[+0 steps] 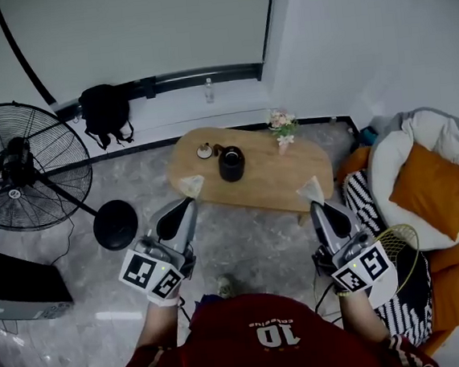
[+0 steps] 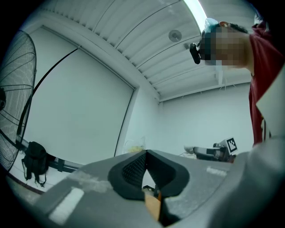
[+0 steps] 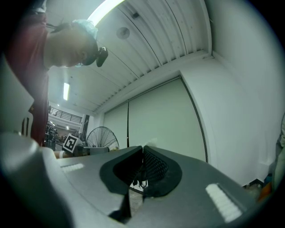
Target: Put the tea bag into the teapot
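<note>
The black teapot [image 1: 231, 164] stands on the low wooden table [image 1: 294, 179], well ahead of both grippers. My left gripper [image 1: 191, 200] is shut, and a pale cream tea bag [image 1: 191, 185] sticks out past its tips. In the left gripper view the tea bag [image 2: 133, 146] shows yellowish just beyond the shut left gripper [image 2: 146, 152]. My right gripper [image 1: 314, 203] is shut on a pale piece of paper [image 1: 311, 187]. That paper [image 3: 150, 142] peeks over the right gripper [image 3: 142, 148] in its own view. Both grippers are held up, off the table's near edge.
A small lid-like dish [image 1: 204, 150] and a flower vase [image 1: 281, 125] share the table. A standing fan [image 1: 26, 166] is at the left, a black backpack [image 1: 105, 111] by the wall, and a beanbag with an orange cushion [image 1: 432, 187] at the right.
</note>
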